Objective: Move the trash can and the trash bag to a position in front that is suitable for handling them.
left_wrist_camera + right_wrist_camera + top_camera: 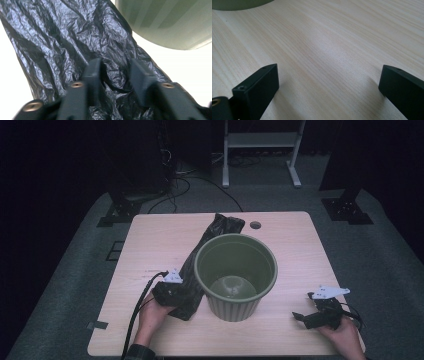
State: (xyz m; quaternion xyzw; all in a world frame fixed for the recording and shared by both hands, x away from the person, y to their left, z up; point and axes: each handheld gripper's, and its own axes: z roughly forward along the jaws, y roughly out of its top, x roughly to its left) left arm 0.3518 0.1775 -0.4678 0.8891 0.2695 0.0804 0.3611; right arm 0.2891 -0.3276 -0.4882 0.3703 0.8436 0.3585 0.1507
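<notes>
Left gripper view showed our left tool pinching a fold of the black plastic bag, which lay on the counter touching the green pot; our right tool stood wide, empty.

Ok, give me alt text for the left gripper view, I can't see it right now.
The left hand-held gripper has its two black jaws set on a fold of crumpled black plastic bag that lies on the pale table. The ribbed wall of a green pot curves across the upper right.
</notes>
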